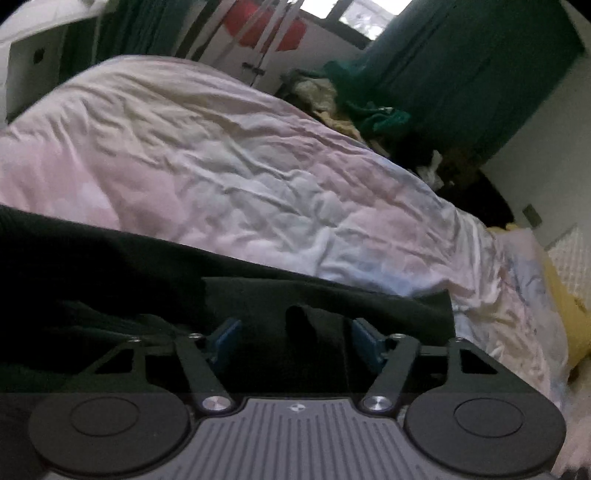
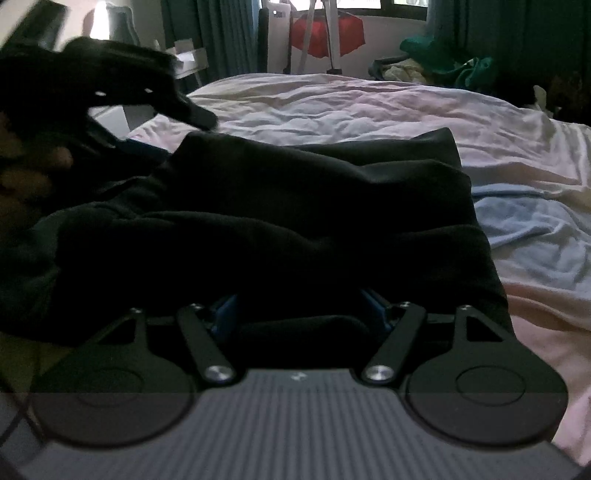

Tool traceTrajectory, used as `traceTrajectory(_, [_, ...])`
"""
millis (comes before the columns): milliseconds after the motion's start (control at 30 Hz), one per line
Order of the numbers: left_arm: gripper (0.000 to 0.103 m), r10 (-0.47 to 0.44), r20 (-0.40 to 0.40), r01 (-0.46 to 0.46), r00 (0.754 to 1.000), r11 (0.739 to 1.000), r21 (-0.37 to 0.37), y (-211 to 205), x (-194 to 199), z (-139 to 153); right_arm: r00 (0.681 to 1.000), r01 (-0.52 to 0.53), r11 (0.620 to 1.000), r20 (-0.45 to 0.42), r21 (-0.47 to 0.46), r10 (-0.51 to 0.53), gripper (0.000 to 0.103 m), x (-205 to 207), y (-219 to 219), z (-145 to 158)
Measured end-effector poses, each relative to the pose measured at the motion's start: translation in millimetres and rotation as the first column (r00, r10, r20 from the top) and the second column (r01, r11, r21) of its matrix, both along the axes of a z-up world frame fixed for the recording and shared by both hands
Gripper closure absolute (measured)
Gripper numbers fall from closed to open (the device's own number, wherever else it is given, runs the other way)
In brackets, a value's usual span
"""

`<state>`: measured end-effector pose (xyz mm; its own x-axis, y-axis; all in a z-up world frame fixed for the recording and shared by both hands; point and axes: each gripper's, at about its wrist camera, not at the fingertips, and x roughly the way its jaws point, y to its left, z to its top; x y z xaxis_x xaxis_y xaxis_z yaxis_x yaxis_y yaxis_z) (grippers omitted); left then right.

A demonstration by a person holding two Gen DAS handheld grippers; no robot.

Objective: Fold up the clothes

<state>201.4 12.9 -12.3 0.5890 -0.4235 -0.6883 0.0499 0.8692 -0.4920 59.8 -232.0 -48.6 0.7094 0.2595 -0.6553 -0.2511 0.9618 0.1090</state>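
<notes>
A black garment (image 2: 295,221) lies bunched in thick folds on the pale pink and blue bedsheet (image 2: 369,107). My right gripper (image 2: 301,314) is at its near edge. The blue pads (image 2: 225,314) stand wide apart and are half buried in the cloth, which fills the gap between them. In the right wrist view my left gripper (image 2: 173,129), held by a hand (image 2: 37,166), hovers open at the garment's far left corner. In the left wrist view the left gripper (image 1: 295,339) sits over the black garment (image 1: 110,266), jaws apart, with a small ridge of cloth between the pads (image 1: 225,339).
The wrinkled bedsheet (image 1: 221,166) stretches away beyond the garment. A heap of green and yellow clothes (image 2: 443,70) lies at the bed's far side. A red object behind white stand legs (image 2: 325,33) and dark green curtains (image 1: 461,66) are at the back. White furniture (image 1: 29,66) stands at the left.
</notes>
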Motion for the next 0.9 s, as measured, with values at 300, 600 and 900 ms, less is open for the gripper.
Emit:
traceTrajectory(300, [0.066, 0.021, -0.235, -0.065, 0.972, 0.981, -0.182, -3.0, 30.2, -21.7, 1.0, -0.002, 1.0, 0.004, 0.031, 0.002, 0.024, 9.0, 0.6, -0.6])
traceTrajectory(600, [0.095, -0.003, -0.168, 0.005, 0.986, 1.0, 0.012, -45.7, 40.0, -19.1, 1.0, -0.003, 0.999, 0.021, 0.036, 0.002, 0.024, 9.3, -0.5, 0.6])
traceTrajectory(900, [0.096, 0.032, 0.049, -0.039, 0.998, 0.989, 0.144, -57.5, 34.7, 11.0, 0.998, -0.018, 1.0, 0.058, 0.008, 0.018, 0.025, 7.2, 4.4, 8.7])
